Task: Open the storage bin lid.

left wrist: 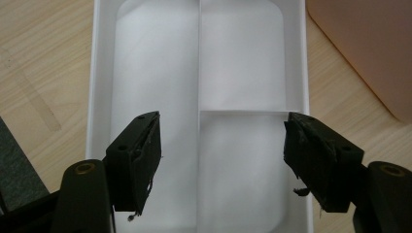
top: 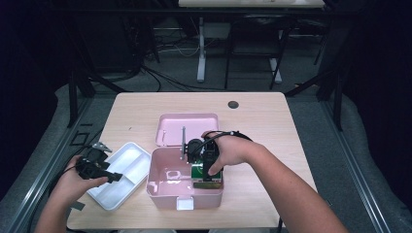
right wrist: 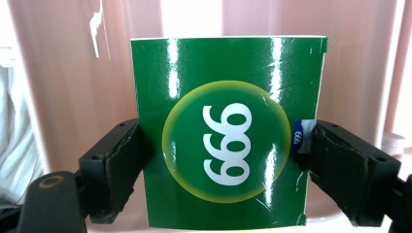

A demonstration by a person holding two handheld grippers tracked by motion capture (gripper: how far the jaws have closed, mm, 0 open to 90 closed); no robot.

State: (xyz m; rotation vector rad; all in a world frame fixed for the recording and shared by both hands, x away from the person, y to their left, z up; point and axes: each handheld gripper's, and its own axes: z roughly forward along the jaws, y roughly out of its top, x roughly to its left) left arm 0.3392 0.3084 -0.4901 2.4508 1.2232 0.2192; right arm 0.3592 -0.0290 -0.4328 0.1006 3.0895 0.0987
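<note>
One green box (right wrist: pixel 226 131), one pink bin (top: pixel 163 187), one white tray (top: pixel 127 167).

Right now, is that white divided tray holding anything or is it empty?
Empty. The white tray shows bare compartments, and the left gripper hangs open above it, holding nothing.

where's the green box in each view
High view: the green box sits right of centre, inside the pink bin, under the right tongs.
Left gripper view: not in it; the left tongs hang open over the white tray.
Right gripper view: centre, its sides between the two jaws of the right tongs.
Shared landmark: the pink bin, whose wall rises behind the box.
</note>
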